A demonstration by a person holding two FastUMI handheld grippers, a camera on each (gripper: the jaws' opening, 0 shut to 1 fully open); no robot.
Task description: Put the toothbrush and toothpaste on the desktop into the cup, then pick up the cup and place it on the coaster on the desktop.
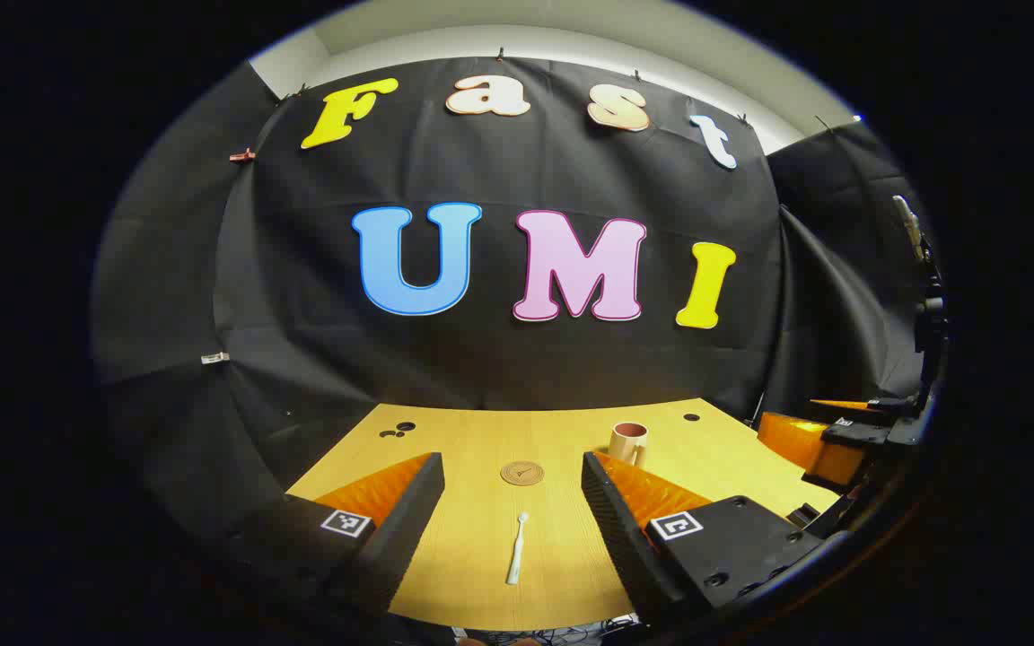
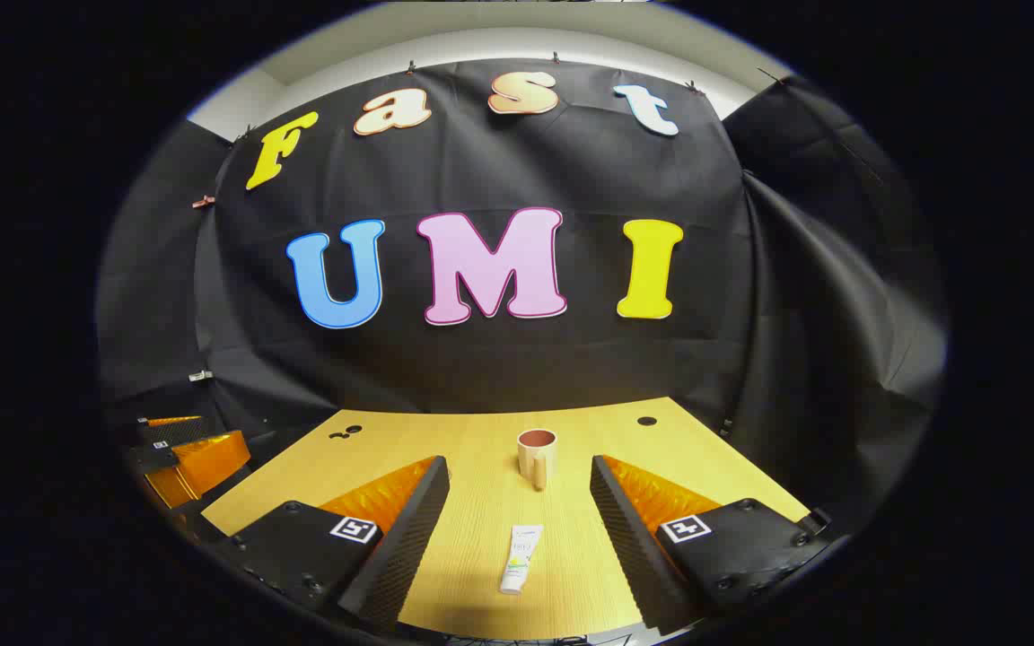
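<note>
No part of the task is judged to be completed. The toothbrush point(image 1: 517, 547) is seen lying flat on the desk point(image 1: 481, 440), between the fingers of the left gripper point(image 1: 512, 502) but untouched by them. The toothpaste point(image 2: 521, 558) is likewise seen flat on the desk, between the fingers of the right gripper point(image 2: 519, 507) and clear of both. The jaws of each gripper are spread wide apart and nothing is held.

The cup point(image 2: 537, 455) stands upright farther back on the desk, with no item seen in it. The coaster point(image 1: 522, 472) lies bare beyond the toothbrush, with the cup near it on the right in the left gripper view but apart from it.

Remaining steps are judged to be: both items to be grasped and placed into the cup, then the cup to be lifted and set on the coaster.

The toothbrush is a slim, pale item. The toothpaste is a small white tube with printing. The cup is beige with a reddish-brown interior; a handle is visible. The coaster is a round, brown disc.
</note>
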